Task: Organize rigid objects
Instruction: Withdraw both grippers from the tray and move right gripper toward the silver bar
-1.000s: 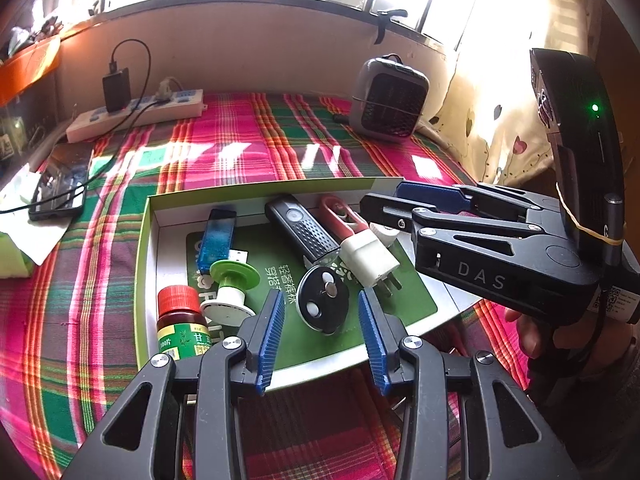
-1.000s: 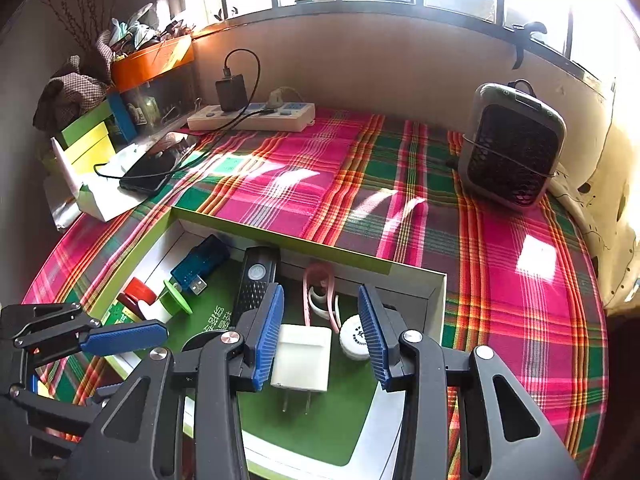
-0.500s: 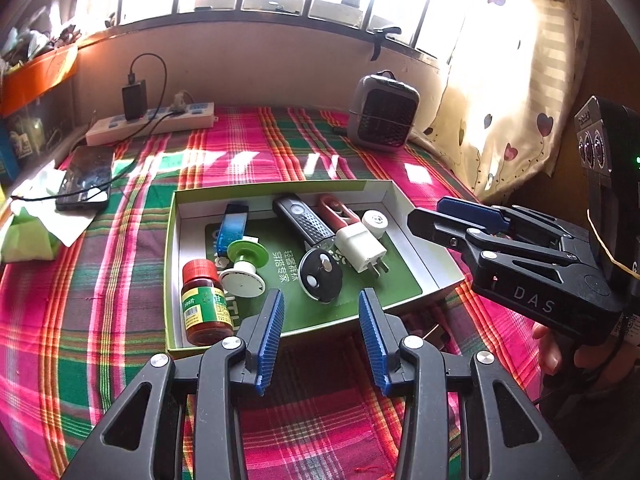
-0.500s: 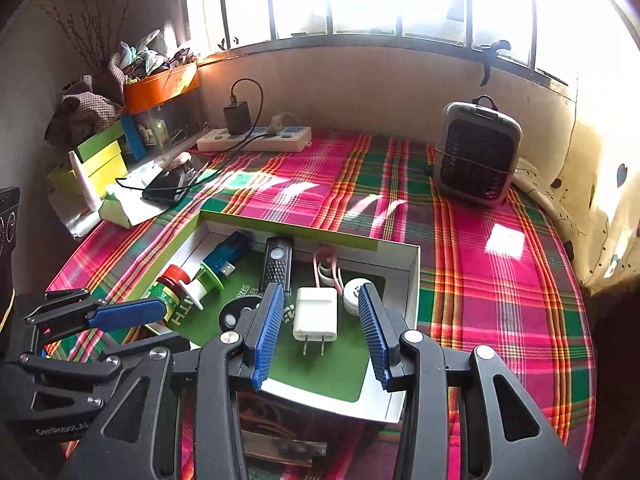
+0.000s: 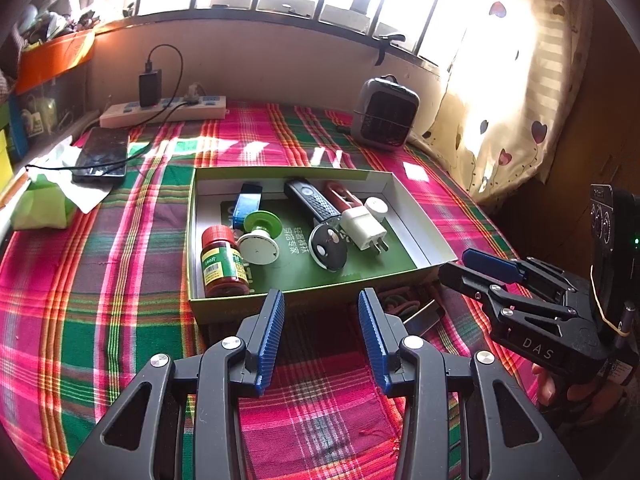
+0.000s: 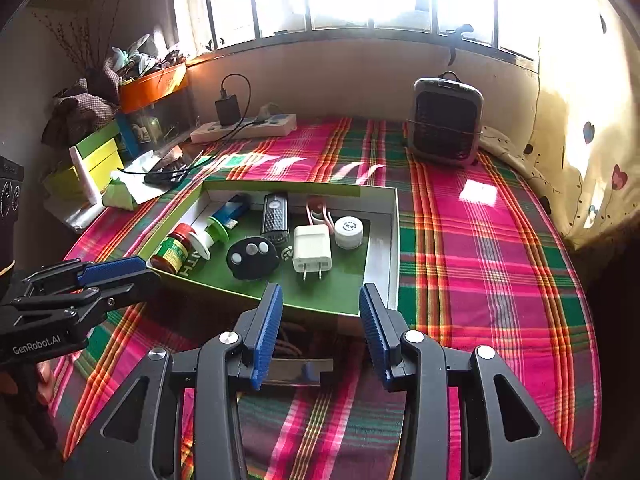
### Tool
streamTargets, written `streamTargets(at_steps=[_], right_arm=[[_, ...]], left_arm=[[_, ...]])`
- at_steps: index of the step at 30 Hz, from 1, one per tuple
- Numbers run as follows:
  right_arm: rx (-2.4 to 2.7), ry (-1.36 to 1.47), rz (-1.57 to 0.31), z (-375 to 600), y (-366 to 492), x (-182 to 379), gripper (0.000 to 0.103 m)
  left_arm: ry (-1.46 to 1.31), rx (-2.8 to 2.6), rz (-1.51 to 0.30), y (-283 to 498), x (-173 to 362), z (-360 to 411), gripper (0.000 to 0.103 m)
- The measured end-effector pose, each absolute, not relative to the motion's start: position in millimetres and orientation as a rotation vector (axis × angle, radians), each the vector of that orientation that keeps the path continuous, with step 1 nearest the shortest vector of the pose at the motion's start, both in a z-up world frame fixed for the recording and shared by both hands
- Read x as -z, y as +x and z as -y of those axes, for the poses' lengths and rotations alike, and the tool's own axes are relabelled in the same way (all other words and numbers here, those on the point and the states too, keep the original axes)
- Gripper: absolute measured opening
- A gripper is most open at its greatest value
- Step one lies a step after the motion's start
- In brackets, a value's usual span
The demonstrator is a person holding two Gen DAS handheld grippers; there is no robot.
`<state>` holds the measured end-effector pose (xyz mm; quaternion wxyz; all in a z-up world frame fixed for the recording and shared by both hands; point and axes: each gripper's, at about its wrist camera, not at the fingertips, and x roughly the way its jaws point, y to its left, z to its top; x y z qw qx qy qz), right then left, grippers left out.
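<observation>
A green-rimmed cardboard box (image 5: 280, 296) (image 6: 394, 240) sits on the plaid cloth. It holds a red-capped bottle (image 5: 220, 262), a green and white spool (image 5: 258, 236), a blue USB stick (image 5: 247, 204), a black remote (image 5: 312, 200), a round black key fob (image 5: 328, 248), a white charger plug (image 5: 362, 229) (image 6: 312, 248), a white cap (image 5: 376, 208) and a red clip (image 5: 340, 196). My left gripper (image 5: 321, 334) is open and empty, before the box's near wall. My right gripper (image 6: 320, 336) is open and empty at the box's near right corner.
A power strip (image 5: 164, 110) with a charger lies at the back, a phone (image 5: 102, 156) on tissue at left, a small grey heater (image 5: 384, 114) at back right. A metal clip and rubber bands (image 5: 416, 312) lie by the box's near corner. A curtain hangs right.
Both grippers have pulled back from over the box toward me, empty. The box's contents have not moved.
</observation>
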<state>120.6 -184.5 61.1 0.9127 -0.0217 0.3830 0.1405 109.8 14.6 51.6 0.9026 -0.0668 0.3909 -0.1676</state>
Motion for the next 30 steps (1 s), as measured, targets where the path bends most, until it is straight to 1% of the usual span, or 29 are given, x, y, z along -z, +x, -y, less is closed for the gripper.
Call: streamTargets(at_steps=[2, 3, 4, 5, 16, 21, 30], right_arm=[[-0.278, -0.047, -0.798, 181.9, 116.1, -56.1, 0.044], [-0.271, -0.043, -0.807, 180.8, 113.9, -53.4, 0.047], [-0.256, -0.039, -0.819, 179.3, 112.4, -51.0, 0.054], [-0.243, -0.035, -0.827, 177.9, 110.0, -48.6, 0.058], [-0.179, -0.064, -0.870, 153.9, 104.5, -27.8, 0.058], [-0.188, -0.001, -0.869, 167.0, 106.6, -26.7, 0.059], [-0.348, 0.058, -0.902, 172.9, 102.5, -26.4, 0.059]], left_arm=[[-0.143, 0.352, -0.814, 107.1, -49.0, -16.2, 0.038], [-0.145, 0.351, -0.816, 105.7, -47.7, -17.2, 0.038], [-0.145, 0.352, -0.818, 104.6, -46.5, -18.0, 0.038], [-0.148, 0.352, -0.822, 103.8, -45.3, -19.1, 0.038], [-0.164, 0.350, -0.845, 97.0, -37.0, -31.5, 0.038], [-0.172, 0.361, -0.858, 98.5, -33.0, -32.3, 0.038], [-0.181, 0.371, -0.867, 101.2, -30.6, -31.5, 0.038]])
